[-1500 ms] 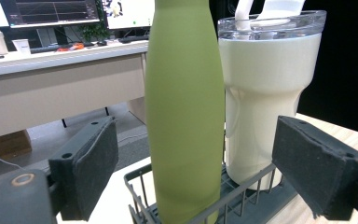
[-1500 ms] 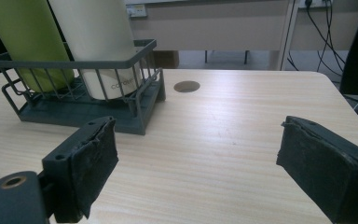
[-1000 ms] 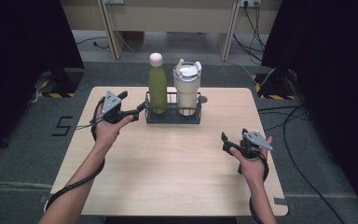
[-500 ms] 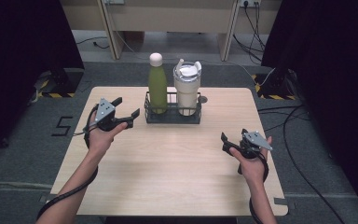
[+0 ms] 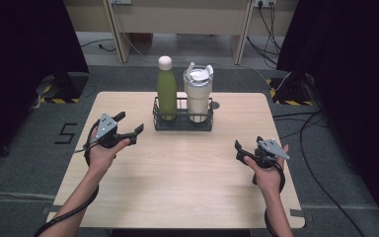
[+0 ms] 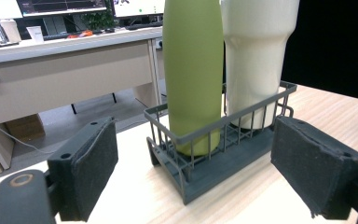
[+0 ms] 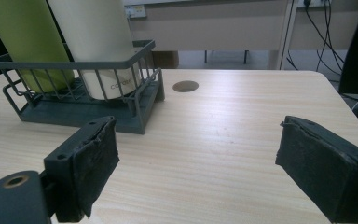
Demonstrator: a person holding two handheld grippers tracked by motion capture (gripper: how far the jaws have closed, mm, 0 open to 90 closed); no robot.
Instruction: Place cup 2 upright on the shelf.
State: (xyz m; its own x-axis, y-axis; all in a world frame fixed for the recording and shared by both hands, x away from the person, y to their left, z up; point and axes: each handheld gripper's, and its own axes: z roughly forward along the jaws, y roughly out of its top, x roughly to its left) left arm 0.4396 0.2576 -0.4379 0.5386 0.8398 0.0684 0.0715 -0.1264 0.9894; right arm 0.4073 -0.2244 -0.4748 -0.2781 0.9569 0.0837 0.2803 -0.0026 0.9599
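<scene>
Left gripper (image 5: 131, 124): we are seeing it gaping, empty, near the rack (image 5: 182, 122).
Right gripper (image 5: 241, 151): gaping, empty, near the desk's (image 5: 177, 182) right edge.
Rack: holding the green bottle (image 5: 167, 91) and the cup (image 5: 198, 94).

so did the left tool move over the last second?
Yes. The left tool has drawn back from the wire rack, toward the person and the table's left edge; its jaws stand open.

Black left gripper (image 5: 127, 127), grey plate, black cable
</scene>
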